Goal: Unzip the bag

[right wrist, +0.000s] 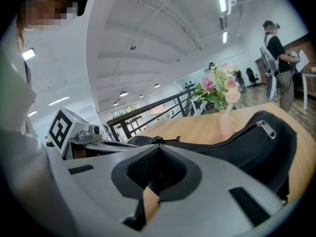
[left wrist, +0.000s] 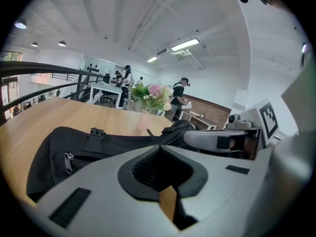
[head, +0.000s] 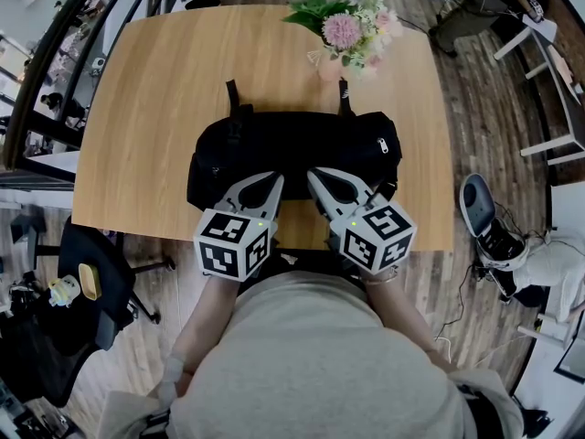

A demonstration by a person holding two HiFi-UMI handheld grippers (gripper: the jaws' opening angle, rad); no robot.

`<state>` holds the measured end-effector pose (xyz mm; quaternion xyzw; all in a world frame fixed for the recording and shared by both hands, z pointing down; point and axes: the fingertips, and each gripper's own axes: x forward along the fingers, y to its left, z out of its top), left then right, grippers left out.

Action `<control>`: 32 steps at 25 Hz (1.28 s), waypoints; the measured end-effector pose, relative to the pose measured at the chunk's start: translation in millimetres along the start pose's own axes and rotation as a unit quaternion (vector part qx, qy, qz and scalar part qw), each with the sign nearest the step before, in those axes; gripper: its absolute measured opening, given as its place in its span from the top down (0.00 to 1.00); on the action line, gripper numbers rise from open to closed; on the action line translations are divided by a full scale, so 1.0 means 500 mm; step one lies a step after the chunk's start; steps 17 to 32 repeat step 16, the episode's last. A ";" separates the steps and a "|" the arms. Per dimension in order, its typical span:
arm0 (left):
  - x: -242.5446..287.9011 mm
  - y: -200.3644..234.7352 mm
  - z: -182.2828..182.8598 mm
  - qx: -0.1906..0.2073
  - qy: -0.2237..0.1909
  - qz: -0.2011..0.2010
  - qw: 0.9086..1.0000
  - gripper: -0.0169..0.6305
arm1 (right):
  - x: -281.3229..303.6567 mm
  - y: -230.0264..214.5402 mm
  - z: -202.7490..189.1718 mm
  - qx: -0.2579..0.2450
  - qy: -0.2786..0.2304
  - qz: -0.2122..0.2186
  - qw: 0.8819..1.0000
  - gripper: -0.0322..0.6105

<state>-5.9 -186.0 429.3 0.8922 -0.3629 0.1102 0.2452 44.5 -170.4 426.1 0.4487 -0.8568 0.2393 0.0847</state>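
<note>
1. Head view — the black bag [head: 292, 149] lies across the table [head: 137, 108] near its front edge. The left gripper [head: 275, 182] and right gripper [head: 315, 178] sit at its near side, fingers together on nothing.
2. Left gripper view: a zipper pull [left wrist: 68, 162] hangs at the bag's end, and the fabric looks soft and slack.
3. Right gripper view: a second pull [right wrist: 265, 127] shows — small, probably slippery. Pinching it while pinning the cloth seems wise.

a light wooden table [head: 128, 108] stands on a dark plank floor [head: 475, 117], a black office chair [head: 105, 245] beside it. overhead, a white ceiling [left wrist: 123, 14] carries strip lights [left wrist: 185, 44]; a black railing [left wrist: 19, 67] runs along one side.
</note>
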 end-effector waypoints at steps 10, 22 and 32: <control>0.006 -0.004 -0.002 -0.001 0.003 -0.005 1.000 0.94 | -0.003 -0.014 -0.007 0.009 0.000 -0.004 1.000 0.94; 0.008 -0.011 -0.006 0.001 0.011 -0.015 1.000 0.94 | -0.003 -0.013 -0.004 0.007 0.000 -0.003 1.000 0.94; 0.008 -0.011 -0.006 0.001 0.011 -0.015 1.000 0.94 | -0.003 -0.013 -0.004 0.007 0.000 -0.003 1.000 0.94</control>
